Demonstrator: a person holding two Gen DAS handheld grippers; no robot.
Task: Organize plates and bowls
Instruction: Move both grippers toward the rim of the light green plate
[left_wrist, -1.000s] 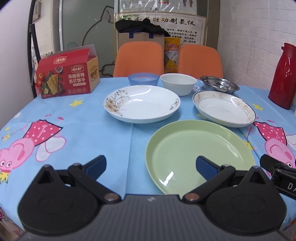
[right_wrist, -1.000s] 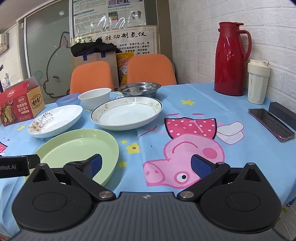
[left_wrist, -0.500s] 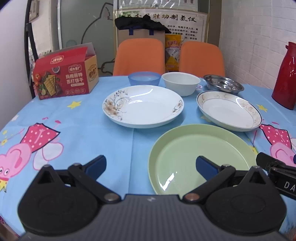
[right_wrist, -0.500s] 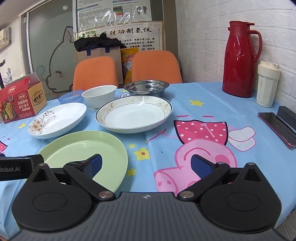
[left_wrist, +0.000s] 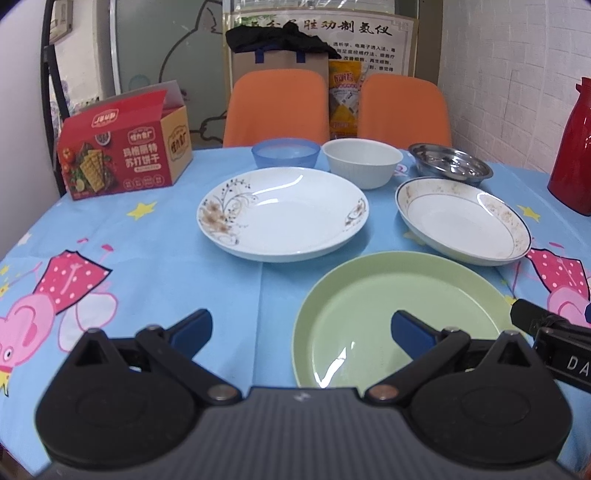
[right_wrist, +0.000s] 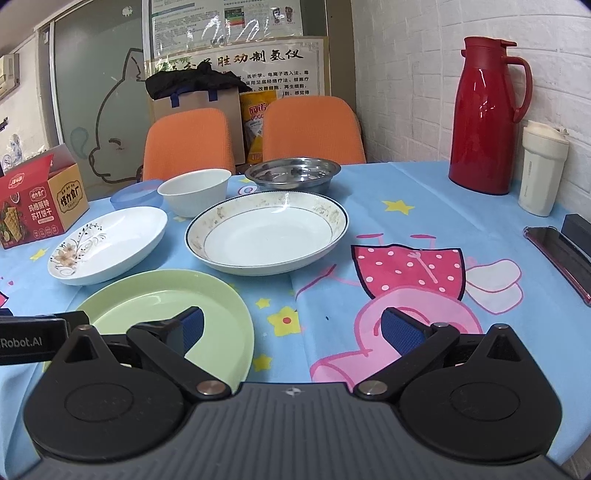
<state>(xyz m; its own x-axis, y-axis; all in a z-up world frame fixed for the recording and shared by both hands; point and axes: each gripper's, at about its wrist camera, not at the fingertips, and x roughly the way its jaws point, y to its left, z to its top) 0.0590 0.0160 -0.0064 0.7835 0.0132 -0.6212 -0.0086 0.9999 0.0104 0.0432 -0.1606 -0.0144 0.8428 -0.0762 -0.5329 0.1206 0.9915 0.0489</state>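
Worktop (left_wrist: 147, 251) under blue cartoon cloth carries all the dishes. Nearest is the green plate (left_wrist: 399, 314), empty, flat on the cloth. Behind it to the left, floral white plate (left_wrist: 282, 212), empty. To the right, gold-rimmed white plate (right_wrist: 267, 232), empty apart from brownish specks on the rim. Back row, left to right: blue bowl (left_wrist: 285, 152), white bowl (left_wrist: 362, 162), steel dish (left_wrist: 450, 165); the bowls stand just beside each other, nothing visible inside them, steel dish looks bare. Nothing stacked; each dish sits apart on the cloth. Red cracker box (left_wrist: 123, 160) at back left, flap up, contents hidden. Red thermos (right_wrist: 485, 118) and white cup (right_wrist: 541, 168), lid on, at the right by the wall; phone (right_wrist: 561, 254) near the right edge.

Left tongs (left_wrist: 301, 328) spread wide, holding nothing, right finger above the green plate's near part. Right tongs (right_wrist: 291, 328) spread wide, holding nothing, left finger above the green plate's right rim.
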